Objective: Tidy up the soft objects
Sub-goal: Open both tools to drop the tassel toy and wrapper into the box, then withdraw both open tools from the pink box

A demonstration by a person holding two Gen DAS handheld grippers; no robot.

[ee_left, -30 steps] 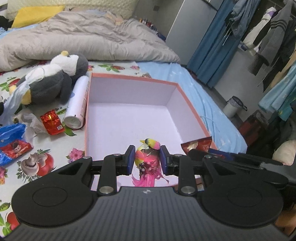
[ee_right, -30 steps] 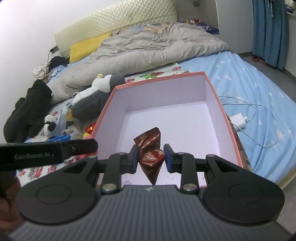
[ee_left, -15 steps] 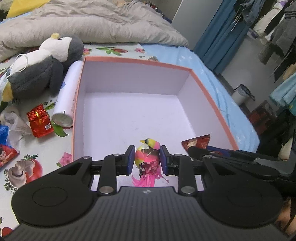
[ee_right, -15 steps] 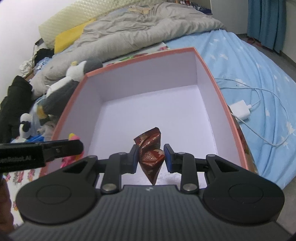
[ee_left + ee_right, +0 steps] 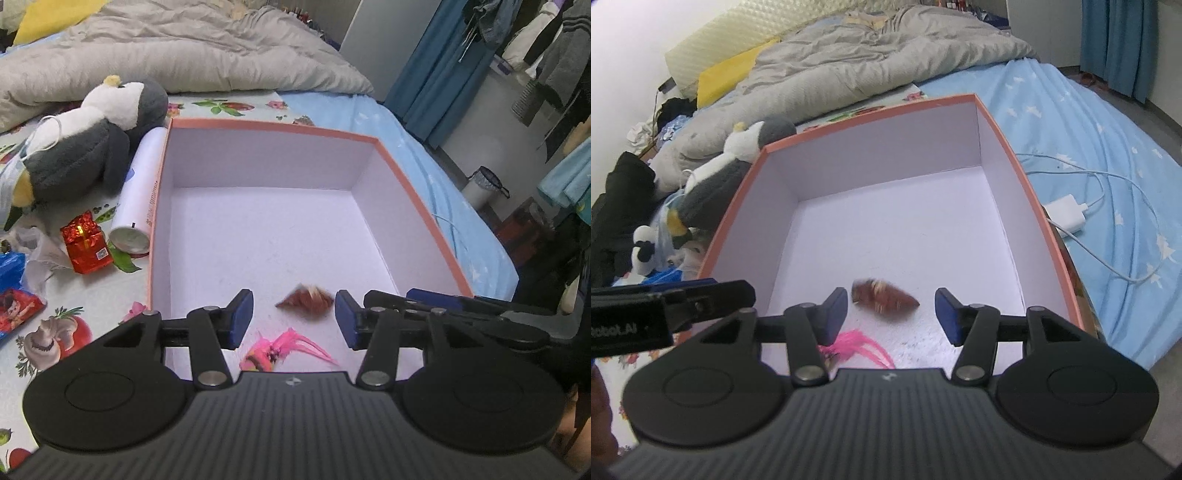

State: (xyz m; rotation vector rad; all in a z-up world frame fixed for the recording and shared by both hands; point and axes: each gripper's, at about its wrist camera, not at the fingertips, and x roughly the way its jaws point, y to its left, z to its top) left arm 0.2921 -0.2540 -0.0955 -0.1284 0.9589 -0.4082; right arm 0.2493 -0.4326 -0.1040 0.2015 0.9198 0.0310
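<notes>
My left gripper (image 5: 293,319) hangs over the near end of a salmon-rimmed white box (image 5: 273,127). Its jaws are opening and touch nothing. A pink feathered bird toy (image 5: 273,354), blurred, lies loose just below them on the box floor. My right gripper (image 5: 891,319) is beside the left one over the same box (image 5: 871,116). Its jaws are also opening, with nothing pressed between the pads. A brown foil packet (image 5: 882,295), blurred, lies free on the floor ahead of them, and it shows in the left wrist view too (image 5: 306,301). The pink toy (image 5: 849,347) sits by the right gripper's left finger.
Left of the box on the flowered sheet lie a grey-white penguin plush (image 5: 92,147), a white spray can (image 5: 138,192), a red foil gift box (image 5: 86,242) and snack packets. A small panda plush (image 5: 644,251) lies further left. A white charger with cable (image 5: 1067,216) lies right of the box. A grey duvet (image 5: 177,51) is behind it.
Both grippers have opened. The pink bird toy has dropped out of the left one and the brown packet out of the right one, both into the box. Both hands came lower over the box.
</notes>
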